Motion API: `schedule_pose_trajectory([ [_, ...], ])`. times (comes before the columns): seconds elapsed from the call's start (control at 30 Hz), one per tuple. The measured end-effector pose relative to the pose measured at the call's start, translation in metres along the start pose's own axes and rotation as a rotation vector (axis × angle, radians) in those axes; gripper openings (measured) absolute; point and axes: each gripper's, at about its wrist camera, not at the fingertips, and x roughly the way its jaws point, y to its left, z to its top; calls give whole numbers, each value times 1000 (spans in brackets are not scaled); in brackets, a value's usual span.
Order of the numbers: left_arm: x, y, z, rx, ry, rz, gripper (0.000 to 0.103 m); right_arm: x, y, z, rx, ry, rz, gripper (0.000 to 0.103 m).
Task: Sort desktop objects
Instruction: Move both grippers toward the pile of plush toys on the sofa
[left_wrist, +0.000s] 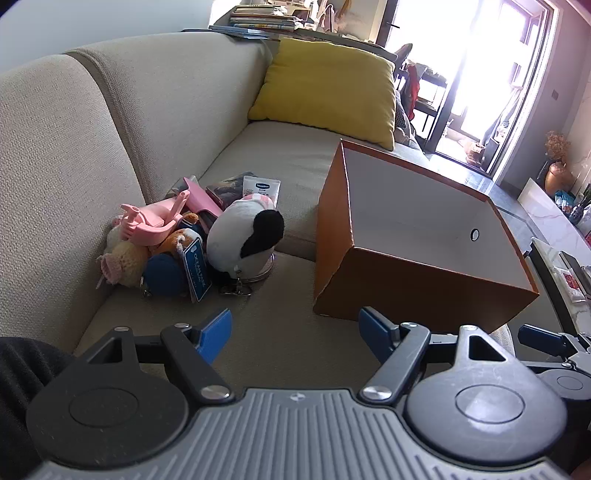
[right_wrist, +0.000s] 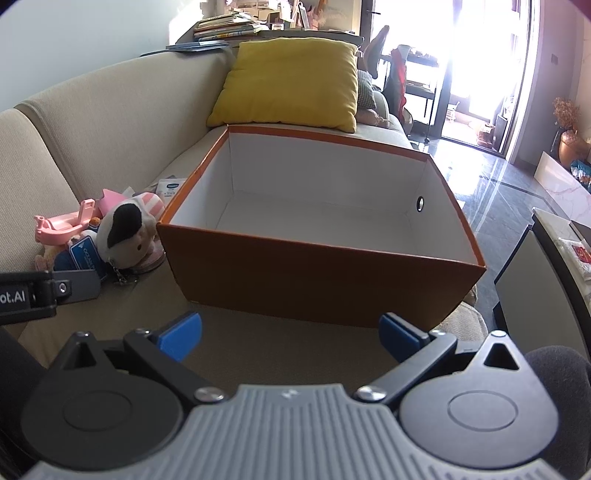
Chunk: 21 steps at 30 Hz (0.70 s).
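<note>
Two grippers hang over the beige sofa (left_wrist: 295, 155) seat, both tilted down, and nothing is in either one: the left gripper (left_wrist: 297, 334) has its blue jaws spread wide over bare cushion, and the right gripper (right_wrist: 290, 338) stands just as wide in front of the orange box (right_wrist: 317, 273). That box sits open-topped on the seat, white inside, and it looks empty from here. Off to its left lies the pile of small things to sort, huddled against the sofa back, near the box but not touching it. Front and centre is a white-and-black plush toy (left_wrist: 247, 236) with a metal keyring (left_wrist: 255, 277) at its base; it should be light and squashy, so a pinch across the round body ought to hold better than fishing for the ring. Behind it, a pink plastic toy (left_wrist: 155, 221), rigid and likely slick, best taken by a thin bar. A blue tag (left_wrist: 197, 267), a knitted doll (left_wrist: 122, 264) and a white tube (left_wrist: 260, 186) round out the heap. The left gripper is the nearer one to all of it.
</note>
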Motion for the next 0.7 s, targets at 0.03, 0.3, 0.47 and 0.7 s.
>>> schedule_pose_trajectory([
  [0.03, 0, 0, 0, 1, 0, -1, 90, 0, 0, 0, 0, 1, 0, 102],
  [0.3, 1, 0, 0, -1, 5, 2, 90, 0, 1, 1, -1, 1, -1, 102],
  [0.47, 0, 1, 0, -1, 5, 2, 90, 0, 0, 1, -3, 1, 0, 102],
  [0.7, 0, 3, 1, -5, 9, 4, 90, -1, 2, 2, -15, 2, 5, 102],
])
